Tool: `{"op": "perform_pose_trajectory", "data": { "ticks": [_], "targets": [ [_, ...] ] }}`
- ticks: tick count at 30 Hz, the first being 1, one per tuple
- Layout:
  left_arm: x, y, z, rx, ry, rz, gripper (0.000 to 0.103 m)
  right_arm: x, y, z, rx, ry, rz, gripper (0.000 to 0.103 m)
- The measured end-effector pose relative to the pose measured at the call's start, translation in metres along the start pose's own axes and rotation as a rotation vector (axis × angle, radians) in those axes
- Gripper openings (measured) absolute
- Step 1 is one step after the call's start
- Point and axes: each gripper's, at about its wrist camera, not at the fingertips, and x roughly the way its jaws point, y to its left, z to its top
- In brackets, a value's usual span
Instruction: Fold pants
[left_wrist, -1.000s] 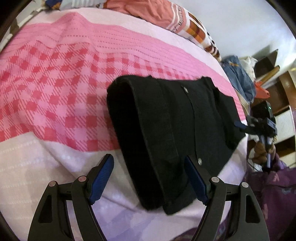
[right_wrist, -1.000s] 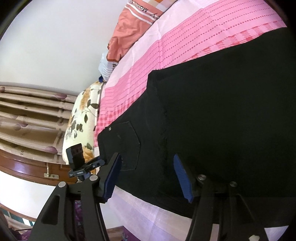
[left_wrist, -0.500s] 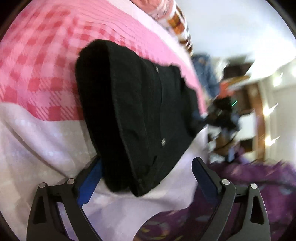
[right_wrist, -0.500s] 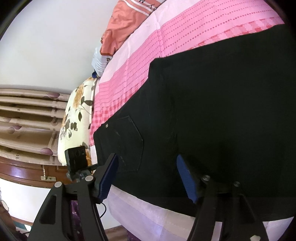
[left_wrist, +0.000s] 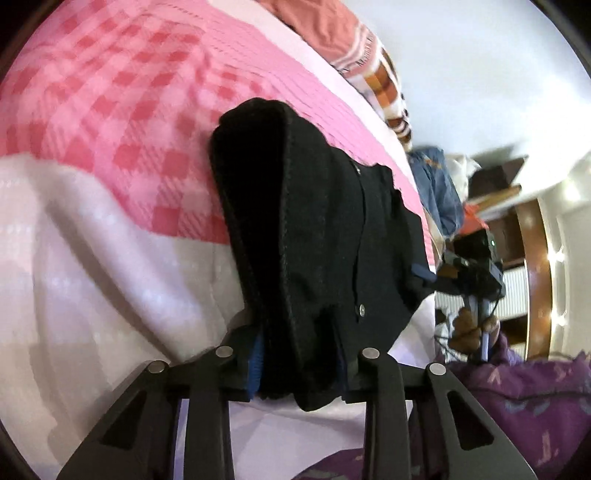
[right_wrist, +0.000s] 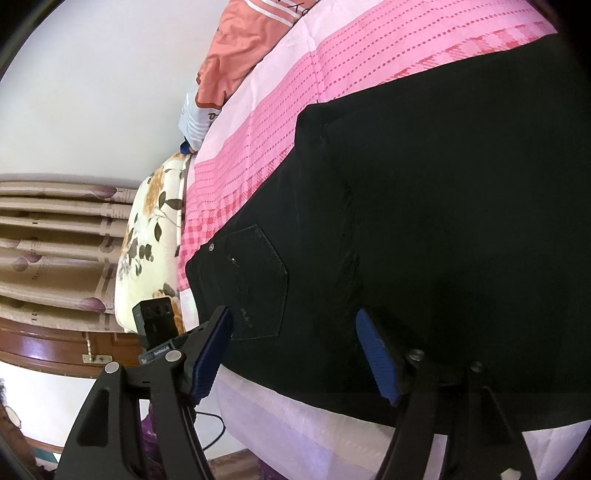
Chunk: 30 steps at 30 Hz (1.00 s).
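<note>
Black pants (left_wrist: 314, 229) lie folded on a pink checked bedsheet (left_wrist: 110, 129). My left gripper (left_wrist: 297, 332) has the thick folded end of them between its blue pads (left_wrist: 255, 362); the jaws are closing and pinch the cloth. In the right wrist view the pants (right_wrist: 424, 184) spread wide, a back pocket (right_wrist: 258, 280) showing. My right gripper (right_wrist: 291, 317) sits low over their near edge, its jaws opening, with the cloth under and between the fingers but not pressed. The right gripper also shows in the left wrist view (left_wrist: 476, 273), held by a hand (left_wrist: 469, 328).
An orange pillow (left_wrist: 325, 29) and a floral pillow (right_wrist: 151, 236) lie at the head of the bed. Blue denim clothes (left_wrist: 439, 192) and wooden shelves (left_wrist: 495, 192) stand beyond the bed's far side. A curtain (right_wrist: 55, 240) hangs on the left. The person's purple garment (left_wrist: 535, 406) is close by.
My left gripper moved in on the pants' near folded end and its jaws came together around it. The right gripper's jaws widened slightly and it stayed in place.
</note>
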Motion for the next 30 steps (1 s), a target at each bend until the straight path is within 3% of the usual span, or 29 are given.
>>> {"op": "perform_pose_trajectory", "data": {
  "ticks": [4,8,12,20,26,30],
  "targets": [
    [0.0,-0.018,-0.005,0.008,-0.034,0.031,0.025,-0.001,0.002,0.001,0.006,-0.009,0.011,0.067],
    [-0.009,-0.035,-0.013,-0.042,-0.13,-0.008,0.02,-0.006,0.004,0.001,-0.001,-0.03,0.034,0.067],
    [-0.014,-0.059,-0.017,-0.04,-0.175,-0.048,0.019,-0.014,0.003,0.001,-0.002,-0.045,0.06,0.067],
    [-0.005,-0.125,-0.009,0.03,-0.194,-0.081,0.018,-0.037,-0.004,-0.003,0.002,-0.087,0.137,0.068],
    [0.033,-0.173,0.001,0.082,-0.168,-0.119,0.018,-0.073,-0.028,-0.001,0.036,-0.154,0.211,0.075],
    [0.065,-0.185,0.005,0.054,-0.148,-0.179,0.018,-0.09,-0.052,0.003,0.086,-0.175,0.275,0.079]
  ]
}}
